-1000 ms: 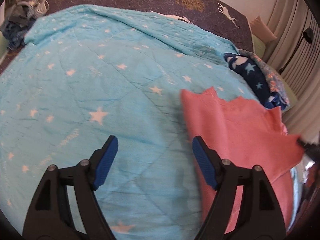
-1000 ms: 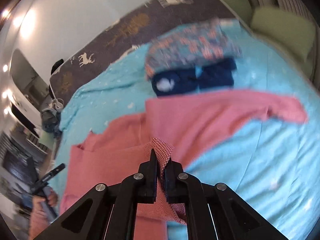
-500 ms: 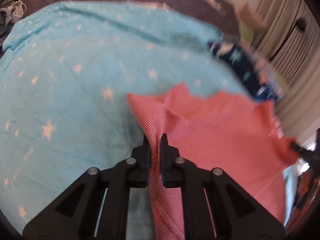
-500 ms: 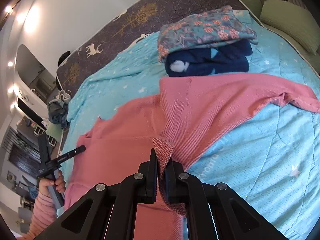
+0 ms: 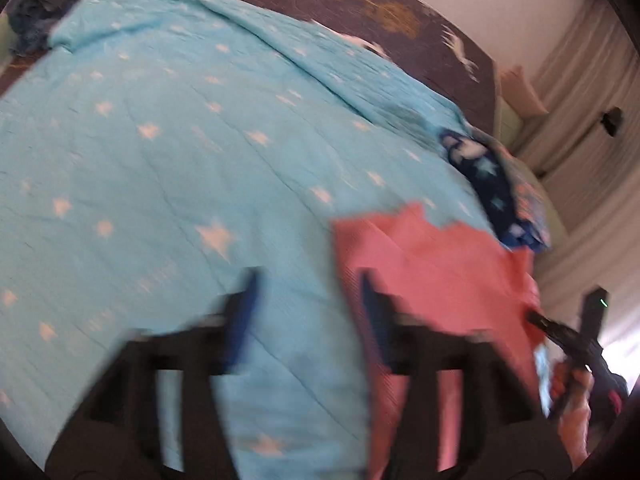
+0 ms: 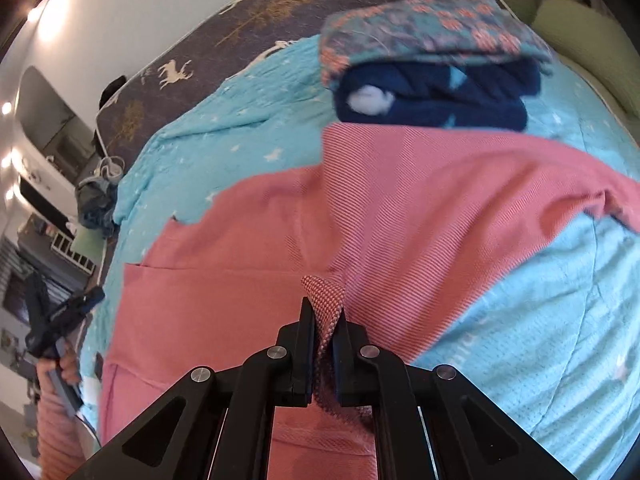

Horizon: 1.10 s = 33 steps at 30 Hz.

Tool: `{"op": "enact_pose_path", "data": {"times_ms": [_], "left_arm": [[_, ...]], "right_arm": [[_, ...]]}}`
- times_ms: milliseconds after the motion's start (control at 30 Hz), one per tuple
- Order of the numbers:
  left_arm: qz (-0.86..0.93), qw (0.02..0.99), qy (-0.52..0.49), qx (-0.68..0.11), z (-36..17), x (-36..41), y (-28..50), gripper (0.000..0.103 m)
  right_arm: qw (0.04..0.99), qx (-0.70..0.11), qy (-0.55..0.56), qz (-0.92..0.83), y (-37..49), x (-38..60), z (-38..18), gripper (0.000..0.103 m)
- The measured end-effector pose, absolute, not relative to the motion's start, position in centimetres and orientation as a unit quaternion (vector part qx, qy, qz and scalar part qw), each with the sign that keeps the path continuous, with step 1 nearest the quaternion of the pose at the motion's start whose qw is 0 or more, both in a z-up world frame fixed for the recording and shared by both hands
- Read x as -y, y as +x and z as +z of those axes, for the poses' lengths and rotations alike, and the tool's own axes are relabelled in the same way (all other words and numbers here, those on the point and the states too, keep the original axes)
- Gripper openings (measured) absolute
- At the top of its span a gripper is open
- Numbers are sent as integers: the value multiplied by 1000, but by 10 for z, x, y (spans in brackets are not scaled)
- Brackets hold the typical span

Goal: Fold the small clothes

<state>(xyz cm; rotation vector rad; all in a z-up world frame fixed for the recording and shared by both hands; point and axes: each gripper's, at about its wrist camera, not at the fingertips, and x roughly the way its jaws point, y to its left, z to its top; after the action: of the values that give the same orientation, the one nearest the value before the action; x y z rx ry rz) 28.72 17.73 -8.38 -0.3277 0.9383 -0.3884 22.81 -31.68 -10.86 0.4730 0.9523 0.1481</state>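
On the bed, over a turquoise star-print quilt point(image 6: 568, 320), a pink garment point(image 6: 420, 208) lies spread, one part folded over the rest. My right tool point(image 6: 323, 312) is clenched on a pinched-up fold of that pink cloth near its lower middle; the weave shows between the two black fingers point(image 6: 306, 332), which stand almost together.

Left wrist view is blurred. The left tool point(image 5: 306, 308) has its jaws opening, blue pads point(image 5: 244, 312) well apart. The left pad sits over bare quilt point(image 5: 160, 184), the right pad over the pink garment's point(image 5: 432, 264) left edge. That edge runs up between the pads, yet neither pad presses on it, so I read this tool as released.

Beyond the garment, towards the head of the bed, a folded stack: a navy piece with pale shapes point(image 6: 432, 100) beneath, a floral teal-and-coral piece point(image 6: 424, 28) on top. The navy piece nearly touches the pink cloth's far edge. A dark bedsheet with deer and tree print point(image 6: 256, 16) shows past the quilt, and green pillows point(image 6: 592, 40) lie to the right.

A crumpled heap of bluish clothes point(image 6: 96, 208) sits at the bed's far left corner. In the right wrist view I see the left tool point(image 6: 60, 320) from the side, gripped by a hand point(image 6: 68, 368) in a pink sleeve point(image 6: 56, 432).
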Motion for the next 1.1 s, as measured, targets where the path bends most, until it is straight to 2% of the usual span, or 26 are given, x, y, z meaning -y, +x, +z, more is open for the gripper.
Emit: {"op": "enact_pose_path", "data": {"times_ms": [133,167,200,233,333,367,433,567,633,667,700,767,900,933,967,1100], "left_arm": [[-231,838,-116,-480,-105,-137,280,74],[-221,840,-102,-485,-111,-127,283,67],[-208,849,-88,-478,-113,-120,284,28],[-202,855,-78,-471,-112,-116,286,7],[-184,874,-85,-441,-90,-126,283,5],[-163,889,-64,-424,-83,-132,280,0],[-108,906,-27,-409,-77,-149,282,0],[-111,888,-121,-431,-80,-196,272,1],[-147,876,-142,-437,-79,-189,257,6],[-167,870,-139,-442,-77,-181,248,25],[-184,870,-126,-440,-75,-169,236,52],[-195,881,-97,-421,-71,-152,216,71],[-177,896,27,-407,-80,-116,188,72],[-153,895,59,-415,-86,-110,189,69],[-134,890,81,-428,-97,-108,192,60],[-116,894,60,-428,-102,-118,191,59]], "right_arm": [[857,-452,238,62,222,331,-107,8],[858,-451,238,62,222,333,-107,8],[859,-449,238,62,221,333,-105,8],[859,-448,239,62,221,334,-104,8],[859,-445,244,71,217,331,-102,9],[860,-441,243,78,215,329,-100,9],[864,-437,235,85,212,327,-97,9],[861,-450,232,57,217,332,-107,11],[860,-450,238,36,214,341,-112,12],[860,-446,247,29,211,347,-114,16],[859,-444,256,27,208,351,-114,19],[857,-436,274,22,199,361,-110,20],[867,-419,268,25,178,371,-96,22],[866,-417,273,42,173,371,-93,22],[864,-418,274,59,170,369,-92,22],[849,-455,255,83,172,349,-106,25]]}}
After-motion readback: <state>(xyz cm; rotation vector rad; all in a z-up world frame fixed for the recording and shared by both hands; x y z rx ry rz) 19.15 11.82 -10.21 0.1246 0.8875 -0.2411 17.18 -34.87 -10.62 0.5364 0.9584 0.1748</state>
